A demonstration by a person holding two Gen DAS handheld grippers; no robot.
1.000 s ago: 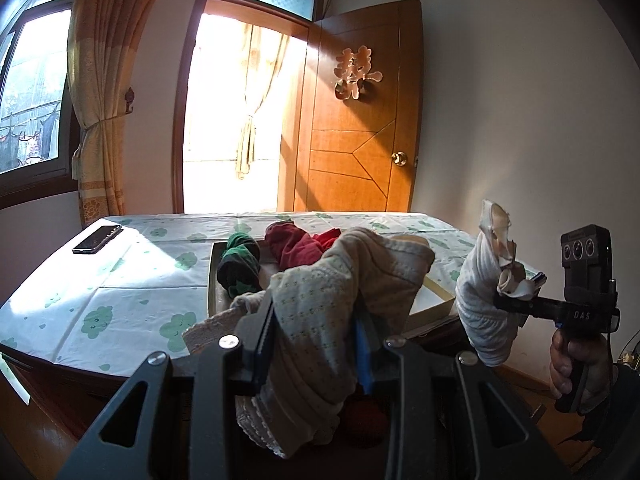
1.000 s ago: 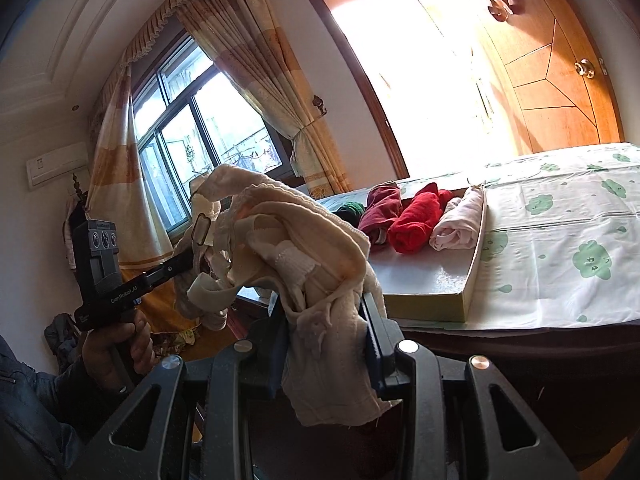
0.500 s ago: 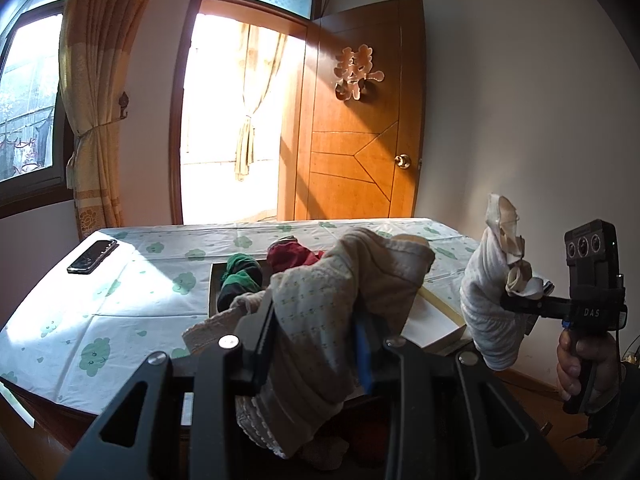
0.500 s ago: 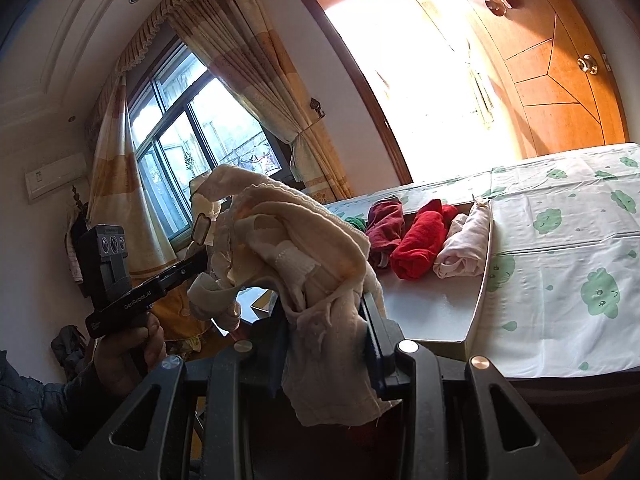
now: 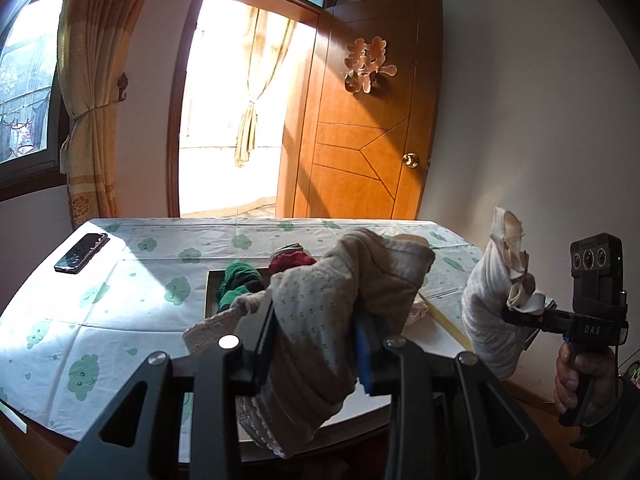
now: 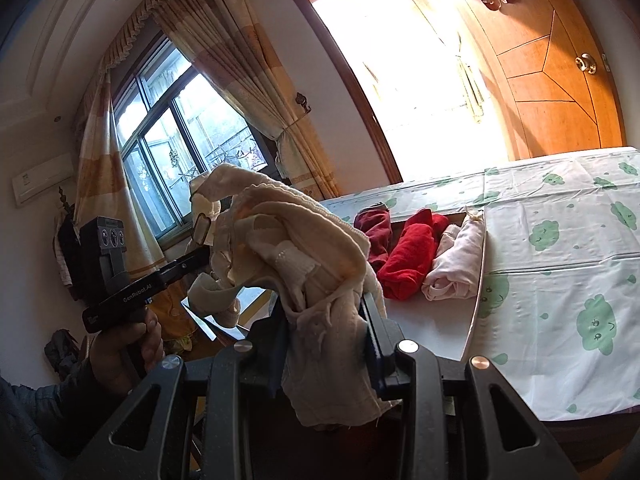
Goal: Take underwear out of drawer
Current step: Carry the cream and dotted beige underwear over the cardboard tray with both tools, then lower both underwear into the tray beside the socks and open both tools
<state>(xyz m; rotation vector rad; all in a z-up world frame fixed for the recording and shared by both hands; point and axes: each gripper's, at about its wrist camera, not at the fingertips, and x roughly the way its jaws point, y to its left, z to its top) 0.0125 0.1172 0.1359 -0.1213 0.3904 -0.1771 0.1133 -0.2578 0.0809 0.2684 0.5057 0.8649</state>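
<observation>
Lifted higher above the drawer [image 6: 472, 312] than a second earlier: left tool [image 5: 316, 340] and right tool [image 6: 326, 332], each clamped on pale underwear [image 5: 320, 304], clearing the rolled clothes [image 6: 408, 264] inside.

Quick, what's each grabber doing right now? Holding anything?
Left gripper: jaws shut on the dotted cream underwear.
Right gripper: jaws shut on the plain cream underwear.
</observation>
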